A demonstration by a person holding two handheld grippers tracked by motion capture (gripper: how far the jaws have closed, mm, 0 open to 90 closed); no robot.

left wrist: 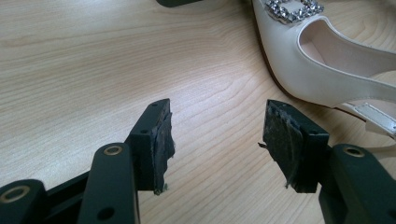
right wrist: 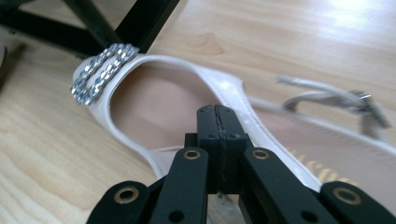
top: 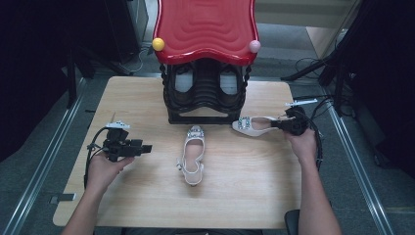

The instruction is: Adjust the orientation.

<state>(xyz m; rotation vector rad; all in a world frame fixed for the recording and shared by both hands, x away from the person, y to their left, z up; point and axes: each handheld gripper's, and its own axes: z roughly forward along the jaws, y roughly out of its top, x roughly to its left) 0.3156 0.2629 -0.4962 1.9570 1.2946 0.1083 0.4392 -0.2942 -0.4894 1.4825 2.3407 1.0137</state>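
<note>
Gripping a white shoe (right wrist: 196, 93), right tool (right wrist: 217, 112) (left tool (left wrist: 217, 140) released); shoes (top: 182, 81) racked.

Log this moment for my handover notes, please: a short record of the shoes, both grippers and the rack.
right gripper: shut on the side of the held shoe
held shoe: white, jewelled buckle, toe toward the rack
left gripper: open, nothing between its jaws, over bare table
second shoe: on the table, toe toward the rack
rack: black, red top

Gold print on shoe insole (right wrist: 322, 175) (partly hidden, blurred): illegible. No other txt.
</note>
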